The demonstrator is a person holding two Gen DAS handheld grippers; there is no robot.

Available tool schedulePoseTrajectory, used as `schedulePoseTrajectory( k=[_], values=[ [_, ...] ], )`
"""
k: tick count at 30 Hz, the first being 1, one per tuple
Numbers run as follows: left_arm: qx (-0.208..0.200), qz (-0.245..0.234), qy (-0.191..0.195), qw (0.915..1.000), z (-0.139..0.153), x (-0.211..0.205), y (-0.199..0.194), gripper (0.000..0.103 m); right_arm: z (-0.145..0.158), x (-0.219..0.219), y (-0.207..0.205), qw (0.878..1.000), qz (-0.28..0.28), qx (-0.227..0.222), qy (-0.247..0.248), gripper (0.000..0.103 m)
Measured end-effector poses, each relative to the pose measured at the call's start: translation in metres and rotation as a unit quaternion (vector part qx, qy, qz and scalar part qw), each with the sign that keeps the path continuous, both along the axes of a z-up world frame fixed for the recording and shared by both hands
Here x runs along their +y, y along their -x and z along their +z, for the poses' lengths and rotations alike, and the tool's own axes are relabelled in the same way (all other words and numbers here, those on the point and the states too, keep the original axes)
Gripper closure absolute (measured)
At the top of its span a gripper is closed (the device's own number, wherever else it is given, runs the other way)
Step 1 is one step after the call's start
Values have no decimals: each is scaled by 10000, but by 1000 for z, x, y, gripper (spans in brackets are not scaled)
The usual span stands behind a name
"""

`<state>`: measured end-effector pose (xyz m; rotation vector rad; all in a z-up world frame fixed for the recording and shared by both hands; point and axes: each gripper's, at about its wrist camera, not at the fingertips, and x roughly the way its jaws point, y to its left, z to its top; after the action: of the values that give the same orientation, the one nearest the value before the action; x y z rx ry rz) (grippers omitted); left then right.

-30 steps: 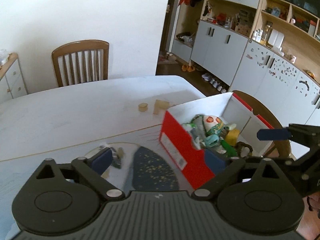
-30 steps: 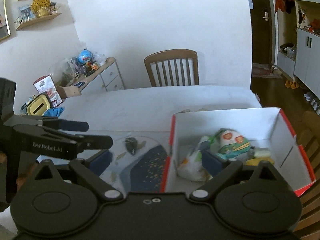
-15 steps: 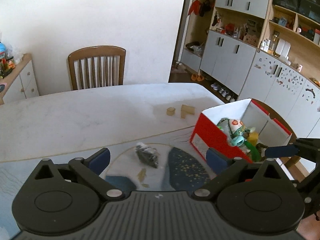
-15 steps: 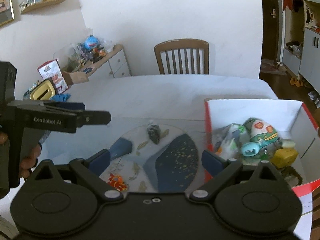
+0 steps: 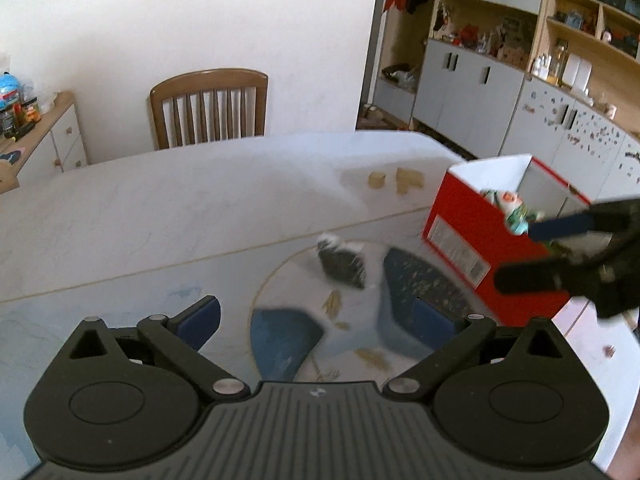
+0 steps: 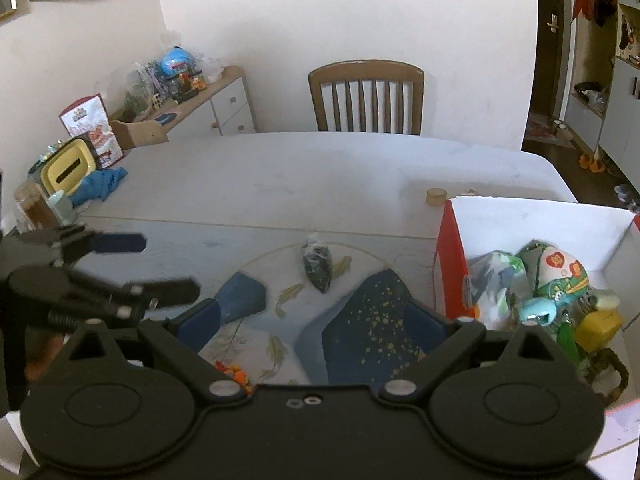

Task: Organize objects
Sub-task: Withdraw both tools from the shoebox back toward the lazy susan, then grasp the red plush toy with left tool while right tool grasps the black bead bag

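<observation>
A pale, marble-look counter (image 6: 328, 176) with a smooth, faintly glossy finish carries a printed mat (image 6: 360, 304) under a clear glossy cover. The red box (image 6: 451, 264) looks like cardboard, white and matt inside. The small dark packet (image 6: 318, 266) shows crinkled glossy plastic film. Both tongs (image 5: 316, 316) (image 6: 314, 314) are matt black plastic with blue pads and bright metal pivot pins. The chair (image 6: 366, 96) is varnished wood.

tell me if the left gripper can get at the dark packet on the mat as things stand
Probably yes: the left gripper is open and empty, and the dark packet lies alone on the mat ahead of it, apart from the red box.
</observation>
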<state>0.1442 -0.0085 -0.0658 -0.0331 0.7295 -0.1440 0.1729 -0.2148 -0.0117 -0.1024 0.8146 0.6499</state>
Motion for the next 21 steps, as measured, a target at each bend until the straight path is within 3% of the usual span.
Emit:
schedulePoseTrajectory(
  k=[7,21],
  values=[
    [95,-143,-411,9990,-29,-11,11,0,-14,21,-20,9997,128,175,139,8],
    [509,-241,-528,9970,-75,-41,25,0,-36,55,-55,9976,291,292,559,8]
  ],
)
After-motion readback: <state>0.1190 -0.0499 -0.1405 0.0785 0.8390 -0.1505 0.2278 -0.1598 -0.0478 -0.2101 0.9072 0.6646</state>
